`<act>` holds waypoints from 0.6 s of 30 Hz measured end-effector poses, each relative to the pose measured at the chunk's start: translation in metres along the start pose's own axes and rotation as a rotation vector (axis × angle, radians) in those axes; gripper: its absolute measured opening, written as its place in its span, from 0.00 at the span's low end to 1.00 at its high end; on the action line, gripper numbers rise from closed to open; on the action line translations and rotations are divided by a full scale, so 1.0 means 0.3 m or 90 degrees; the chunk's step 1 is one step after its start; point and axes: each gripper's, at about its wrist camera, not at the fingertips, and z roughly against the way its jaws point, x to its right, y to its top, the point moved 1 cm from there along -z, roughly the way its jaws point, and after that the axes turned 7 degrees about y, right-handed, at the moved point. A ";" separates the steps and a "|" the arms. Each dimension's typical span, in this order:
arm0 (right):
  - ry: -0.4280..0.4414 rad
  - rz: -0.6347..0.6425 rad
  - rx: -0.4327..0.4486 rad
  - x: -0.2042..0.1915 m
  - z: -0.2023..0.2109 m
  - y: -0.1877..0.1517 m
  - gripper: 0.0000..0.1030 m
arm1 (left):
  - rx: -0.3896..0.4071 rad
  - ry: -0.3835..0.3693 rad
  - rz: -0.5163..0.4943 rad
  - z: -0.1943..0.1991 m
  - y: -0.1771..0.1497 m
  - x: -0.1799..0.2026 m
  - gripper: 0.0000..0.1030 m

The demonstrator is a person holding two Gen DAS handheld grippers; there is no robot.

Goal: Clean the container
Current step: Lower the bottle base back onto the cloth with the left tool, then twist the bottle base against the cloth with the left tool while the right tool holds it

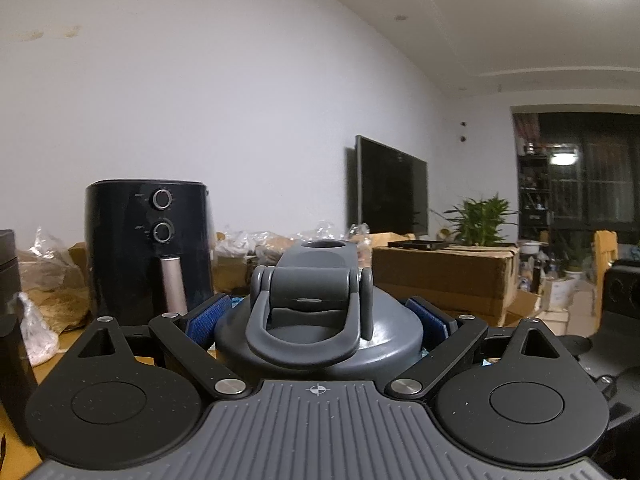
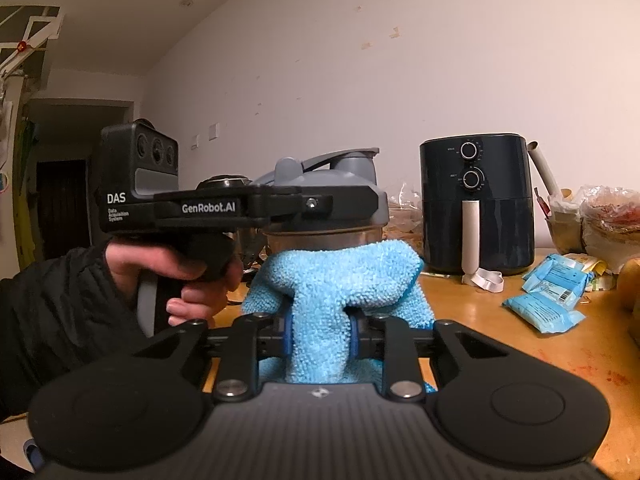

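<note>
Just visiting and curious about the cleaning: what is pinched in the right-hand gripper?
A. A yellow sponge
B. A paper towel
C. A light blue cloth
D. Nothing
C: the right gripper has its blue pads closed on a light blue cloth, which drapes against the gray-lidded bottle.

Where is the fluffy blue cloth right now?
In the right wrist view, the fluffy blue cloth is pinched in the right gripper, draped against the clear bottle with the grey lid.
</note>
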 end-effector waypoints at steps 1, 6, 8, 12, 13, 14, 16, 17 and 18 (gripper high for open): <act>-0.001 -0.002 0.000 0.002 0.005 -0.001 0.21 | 0.000 0.009 0.004 0.004 0.001 0.005 0.93; -0.007 -0.006 0.002 0.002 0.030 -0.005 0.21 | 0.007 0.058 0.013 0.018 0.005 0.035 0.93; -0.009 -0.007 0.003 0.002 0.039 -0.005 0.21 | 0.011 0.083 0.013 0.022 0.007 0.048 0.93; -0.015 -0.009 0.005 0.003 0.053 -0.008 0.21 | 0.008 0.141 0.027 0.018 0.018 0.068 0.93; -0.016 -0.010 0.005 0.003 0.056 -0.009 0.21 | 0.007 0.153 0.031 0.013 0.020 0.071 0.93; -0.016 -0.010 0.005 0.004 0.057 -0.009 0.22 | 0.006 0.164 0.034 0.008 0.022 0.075 0.93; -0.017 -0.011 0.005 0.004 0.061 -0.010 0.22 | 0.005 0.184 0.040 0.000 0.025 0.081 0.93; -0.018 -0.012 0.005 0.004 0.062 -0.010 0.22 | 0.007 0.194 0.043 -0.003 0.025 0.085 0.93; -0.017 -0.012 0.005 0.004 0.063 -0.010 0.22 | 0.008 0.205 0.046 -0.006 0.025 0.090 0.93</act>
